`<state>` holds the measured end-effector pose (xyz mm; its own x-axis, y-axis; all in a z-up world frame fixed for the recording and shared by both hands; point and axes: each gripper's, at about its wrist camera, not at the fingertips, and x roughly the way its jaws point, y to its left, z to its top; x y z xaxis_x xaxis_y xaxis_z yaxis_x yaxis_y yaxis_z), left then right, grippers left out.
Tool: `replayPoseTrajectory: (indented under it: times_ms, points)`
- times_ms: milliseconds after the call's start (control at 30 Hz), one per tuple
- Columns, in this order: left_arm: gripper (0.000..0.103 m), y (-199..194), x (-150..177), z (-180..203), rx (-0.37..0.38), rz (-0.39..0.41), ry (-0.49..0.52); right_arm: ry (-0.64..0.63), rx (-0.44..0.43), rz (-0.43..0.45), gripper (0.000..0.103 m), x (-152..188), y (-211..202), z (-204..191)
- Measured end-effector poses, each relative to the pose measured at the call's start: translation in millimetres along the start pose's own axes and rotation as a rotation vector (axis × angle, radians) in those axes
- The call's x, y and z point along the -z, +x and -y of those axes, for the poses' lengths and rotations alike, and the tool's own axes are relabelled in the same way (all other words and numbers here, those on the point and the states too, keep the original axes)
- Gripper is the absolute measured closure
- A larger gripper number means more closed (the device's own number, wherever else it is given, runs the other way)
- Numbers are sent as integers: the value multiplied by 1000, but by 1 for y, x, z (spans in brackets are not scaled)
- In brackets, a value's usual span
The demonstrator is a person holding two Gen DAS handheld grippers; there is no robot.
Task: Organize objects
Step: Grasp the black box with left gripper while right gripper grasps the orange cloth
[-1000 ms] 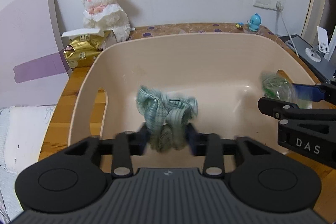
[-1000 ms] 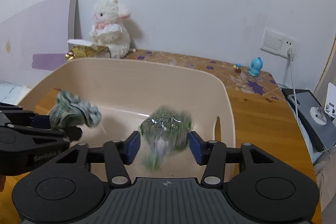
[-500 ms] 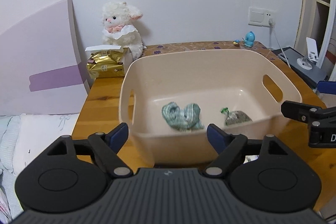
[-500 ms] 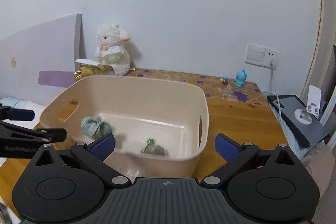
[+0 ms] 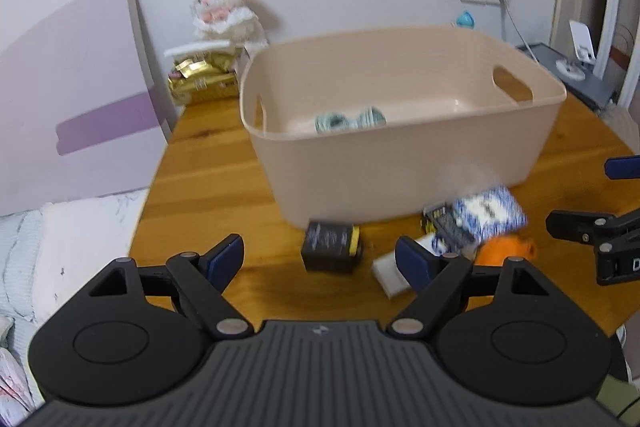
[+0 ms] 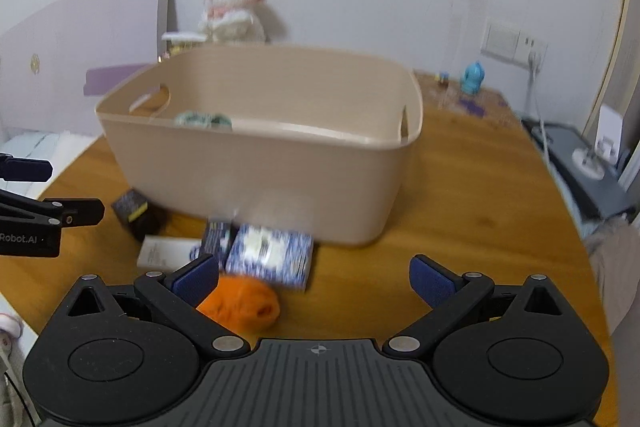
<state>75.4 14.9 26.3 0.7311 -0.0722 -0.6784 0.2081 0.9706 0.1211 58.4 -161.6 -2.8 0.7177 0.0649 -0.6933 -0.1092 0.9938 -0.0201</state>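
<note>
We hold the left gripper [image 5: 319,257] and right gripper [image 6: 314,281] wide open, empty. Frame centre: beige bin [image 5: 400,163] holding green cloth [image 5: 350,119]; boxes [image 6: 270,255] and orange ball [image 6: 240,303] crowd the surface [image 5: 208,195] below it.

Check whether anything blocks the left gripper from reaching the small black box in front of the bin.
Nothing visible does. The left gripper is open and empty, and the black box lies on bare table straight ahead between its fingers. The white packet sits beside the box, not in front.

A home bedroom: plush lamb [image 5: 226,7], bedding [image 5: 80,227], wooden table [image 5: 208,163].
</note>
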Motion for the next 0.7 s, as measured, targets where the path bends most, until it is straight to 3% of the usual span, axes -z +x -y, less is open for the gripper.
replayPoseTrajectory:
  times_ms: [367,700]
  points:
    - [19,37,28,-15,37,-64,-30,40,-46,-110,0,25,37,-7]
    - [19,65,25,-23,76,-45,-75,17,-41,-144,0,27,62,-22]
